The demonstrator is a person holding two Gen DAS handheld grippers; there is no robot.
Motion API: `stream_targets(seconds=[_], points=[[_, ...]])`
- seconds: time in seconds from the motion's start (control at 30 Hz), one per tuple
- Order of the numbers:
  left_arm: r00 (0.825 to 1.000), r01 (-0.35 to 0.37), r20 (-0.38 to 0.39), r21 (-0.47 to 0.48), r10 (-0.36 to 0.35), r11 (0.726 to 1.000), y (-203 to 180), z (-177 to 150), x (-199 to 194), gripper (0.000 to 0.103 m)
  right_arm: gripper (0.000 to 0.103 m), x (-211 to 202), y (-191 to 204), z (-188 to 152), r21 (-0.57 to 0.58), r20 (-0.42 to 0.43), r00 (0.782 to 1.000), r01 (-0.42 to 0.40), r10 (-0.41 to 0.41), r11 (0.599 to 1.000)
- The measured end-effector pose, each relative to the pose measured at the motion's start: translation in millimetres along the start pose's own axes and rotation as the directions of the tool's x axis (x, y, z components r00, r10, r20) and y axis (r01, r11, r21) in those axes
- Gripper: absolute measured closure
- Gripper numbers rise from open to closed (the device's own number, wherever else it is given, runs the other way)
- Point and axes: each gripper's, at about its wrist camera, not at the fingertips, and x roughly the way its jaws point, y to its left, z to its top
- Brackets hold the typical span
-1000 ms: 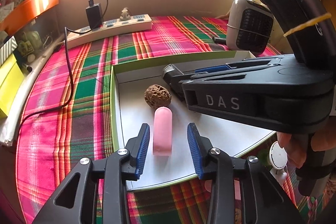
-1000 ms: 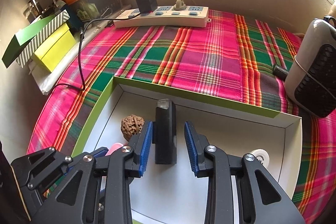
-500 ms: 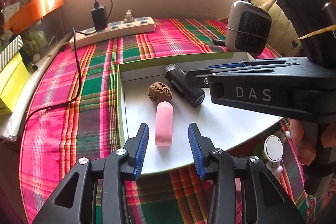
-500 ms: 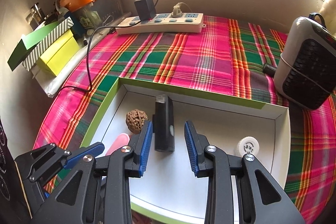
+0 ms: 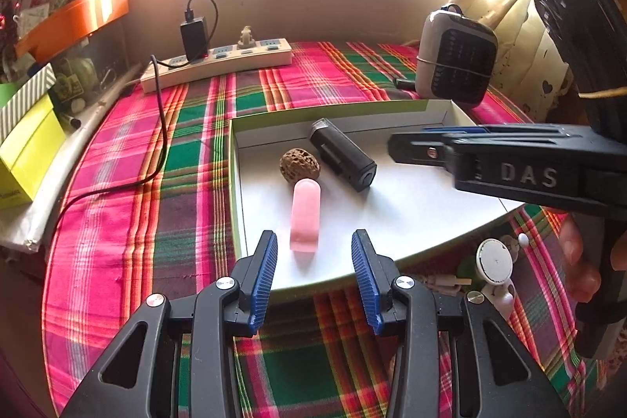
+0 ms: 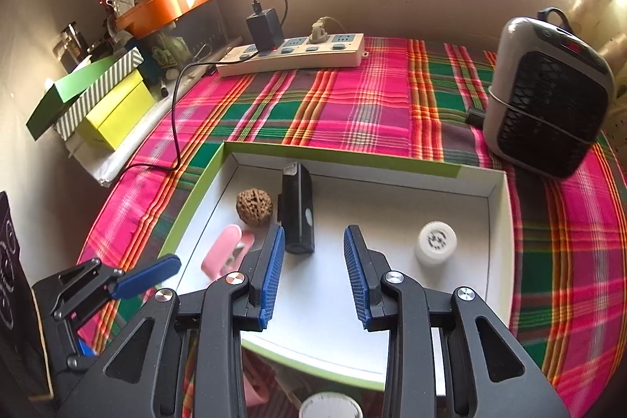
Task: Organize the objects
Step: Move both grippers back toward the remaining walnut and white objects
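Plaid cloth [image 6: 352, 112] in pink, green and orange is spread over the whole work surface. On it, near the middle, a shallow box [image 6: 337, 153] with green outer walls and a white floor is set. Beyond the box, at the far right, a small grey heater [image 6: 544, 96] with a black grille is stood upright, and along the back wall a white power strip [image 6: 298, 55] is laid, with a black charger [image 6: 265, 28] plugged into it. At the left edge, a yellow-green carton [image 6: 117, 112] is stacked under a striped one.

Four things are seen lying on the box floor. A black rectangular device [image 6: 298, 210] is laid lengthwise near the far wall; a brown walnut [image 6: 254, 205] is placed just to its left, apart from it. A pink capsule-shaped piece [image 5: 305, 216] is laid nearer the front edge, close to the walnut. A white round cap [image 6: 435, 243] is set well apart on the right side.

The left gripper [image 5: 313, 273] is held above the front rim of the box, jaws apart and empty, with the pink piece just ahead of its blue pads [image 5: 263, 273]. The right gripper [image 6: 311, 271] is held over the box floor, jaws likewise parted and holding nothing; the near end of the black device is seen beside its left pad, not clamped.
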Motion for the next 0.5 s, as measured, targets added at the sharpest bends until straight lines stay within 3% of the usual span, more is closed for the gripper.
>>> stream_targets(seconds=[0.37, 0.5], points=[[0.999, 0.025, 0.026, 0.003, -0.025, 1.0, -1.7, -10.7, -18.5, 0.065, 0.07, -31.6, -9.2, -27.0, 0.011, 0.06, 0.998, 0.029, -0.03, 1.0], [0.999, 0.044, 0.029, 0.004, -0.044, 0.999, -2.6, -16.1, -24.1, 0.065, 0.065, -41.8, -13.6, -36.9, 0.015, 0.076, 0.996, 0.037, -0.038, 0.999]])
